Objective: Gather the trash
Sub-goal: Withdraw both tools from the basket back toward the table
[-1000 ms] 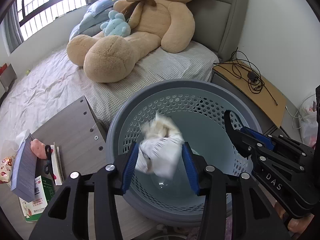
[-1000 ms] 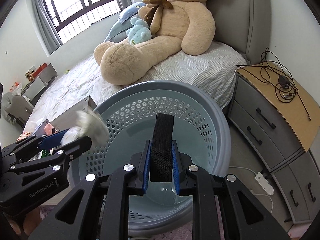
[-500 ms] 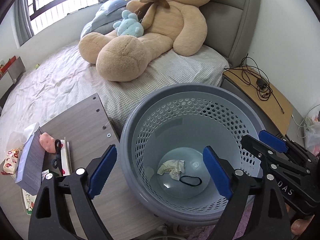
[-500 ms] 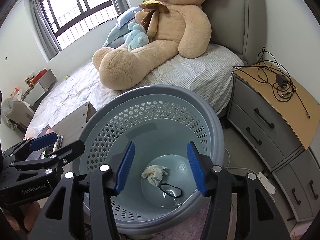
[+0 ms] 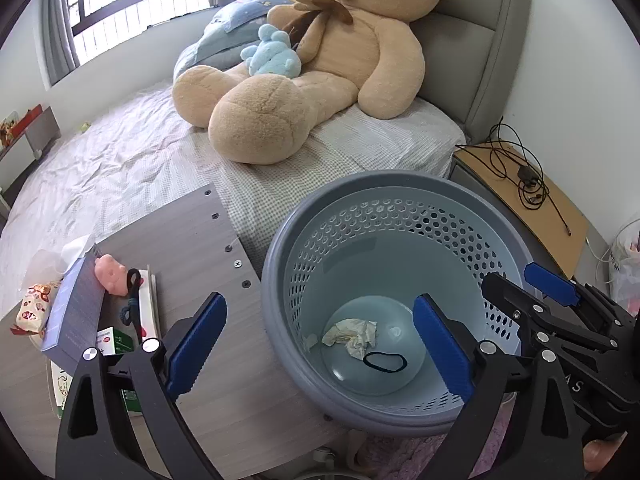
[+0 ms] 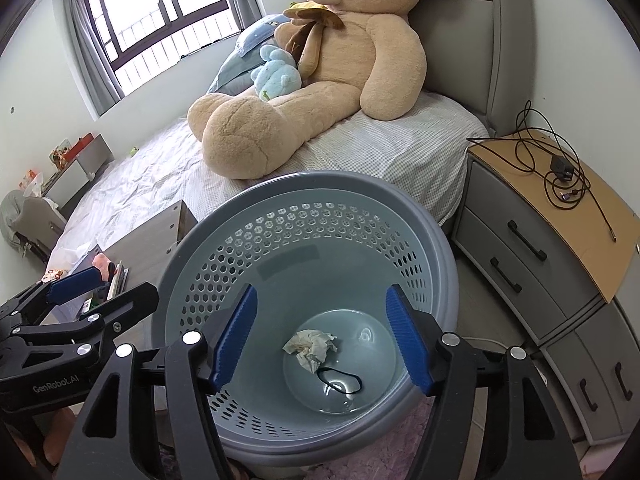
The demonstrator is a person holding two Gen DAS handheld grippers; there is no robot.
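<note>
- Crumpled tissue (image 6: 311, 347) on the bottom of the basket (image 6: 280, 196), lower centre of the right wrist view; same wad (image 5: 352, 334) lower centre-right in the left wrist view.
- Black hair band (image 6: 340, 381) flat on the basket floor just below and right of the tissue, touching or nearly touching it; seen also in the left wrist view (image 5: 385, 361).
- Basket grey-blue, round, perforated wall, upright, filling the lower middle of both frames.
- Right gripper (image 6: 322, 344) over the basket mouth, jaws opening, nothing pinched between the blue pads, only the basket floor showing through the gap.
- Left gripper (image 5: 320, 350) at the bottom of its own frame, jaws spread wide and opening, nothing gripped; left pad over the grey board (image 5: 192, 248), right pad over the basket interior.
- Books, a pink toy and a tissue pack at the left edge on that board.
- Big tan teddy bear (image 5: 320, 76) with a small blue plush (image 5: 274, 58) on the bed (image 5: 120, 160), upper centre.
- Nightstand (image 6: 560, 216) with tangled black cables (image 6: 560, 168) at the right edge.
</note>
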